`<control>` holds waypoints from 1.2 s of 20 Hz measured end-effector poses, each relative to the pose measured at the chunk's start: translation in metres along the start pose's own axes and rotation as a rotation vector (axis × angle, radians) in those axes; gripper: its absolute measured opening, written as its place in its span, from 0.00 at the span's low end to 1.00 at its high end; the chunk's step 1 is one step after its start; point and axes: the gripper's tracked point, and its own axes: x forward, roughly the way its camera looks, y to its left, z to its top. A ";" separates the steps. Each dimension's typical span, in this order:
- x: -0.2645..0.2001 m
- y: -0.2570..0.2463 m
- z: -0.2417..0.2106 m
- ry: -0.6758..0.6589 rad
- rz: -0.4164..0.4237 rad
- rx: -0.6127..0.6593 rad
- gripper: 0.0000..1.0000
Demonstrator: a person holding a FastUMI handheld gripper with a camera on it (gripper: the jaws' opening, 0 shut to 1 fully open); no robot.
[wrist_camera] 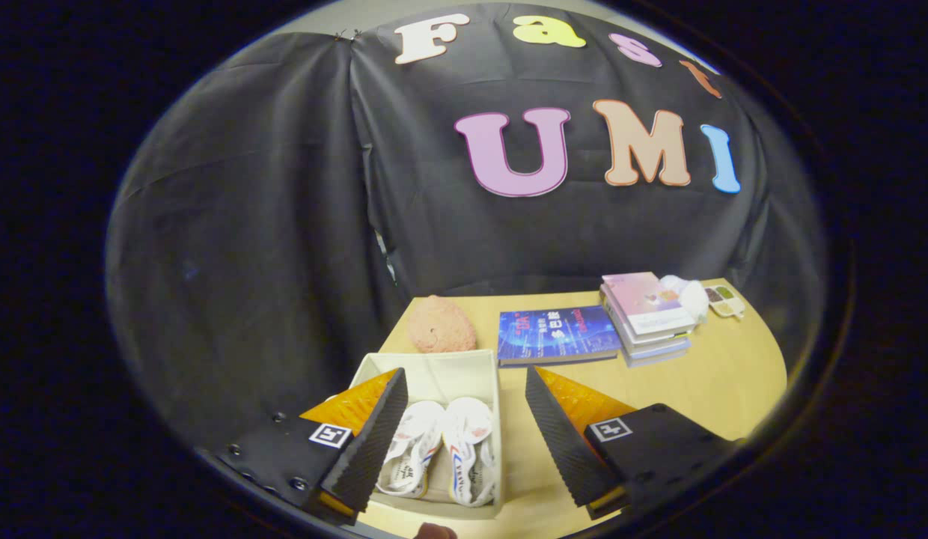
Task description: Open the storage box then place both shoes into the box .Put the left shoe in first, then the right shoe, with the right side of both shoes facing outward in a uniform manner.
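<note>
The box (434,374) sits open on the table (696,389) with both shoes (441,457) side by side inside, between the tongs (464,442). The tongs are wide open and hold nothing. Lift them straight up, slowly, so no shoe tips over.

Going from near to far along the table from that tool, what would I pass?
Open tool fingers, holding nothing → storage box with two white shoes inside → pink lump → black cloth wall.
</note>
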 end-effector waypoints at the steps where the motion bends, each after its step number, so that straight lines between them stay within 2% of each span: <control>1: -0.002 -0.010 0.005 -0.017 -0.003 -0.011 0.99; 14: -0.047 -0.132 0.097 -0.242 -0.024 -0.087 0.99; 18: -0.070 -0.150 0.123 -0.338 0.012 -0.116 0.99; 24: -0.090 -0.181 0.119 -0.353 -0.009 -0.123 0.99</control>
